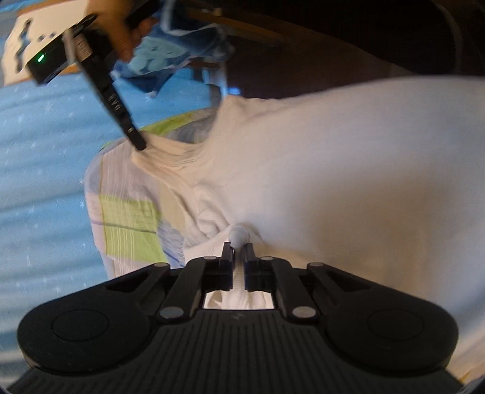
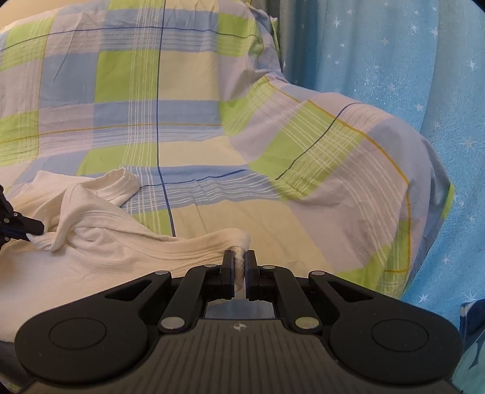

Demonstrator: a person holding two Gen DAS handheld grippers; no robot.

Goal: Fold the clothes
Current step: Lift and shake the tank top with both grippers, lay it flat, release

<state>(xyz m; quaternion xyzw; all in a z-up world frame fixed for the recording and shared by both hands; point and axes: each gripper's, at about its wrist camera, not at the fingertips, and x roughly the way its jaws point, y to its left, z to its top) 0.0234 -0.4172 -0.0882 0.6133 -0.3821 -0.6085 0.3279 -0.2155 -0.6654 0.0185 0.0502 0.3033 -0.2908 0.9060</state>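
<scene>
The white ribbed garment (image 1: 318,157) is held up between the 2 tools, above a plaid sheet (image 2: 188,100) in green, blue and cream that covers a rounded mound. In the left wrist view, the left tool (image 1: 239,249) is closed on a bunched bit of the garment's edge, the cloth pinched tight between its fingers and bulging just past the tips; the rest of the fabric spreads out ahead and to the right of it. Further off in that view, the right tool (image 1: 140,146), carried by a hand (image 1: 119,27), grips another part of the same edge. The right wrist view shows the right tool's fingers clamped on a rolled hem (image 2: 230,239), with the garment trailing away to the left toward the left tool. A blue star-printed cloth (image 2: 409,60) lies behind the sheet.
</scene>
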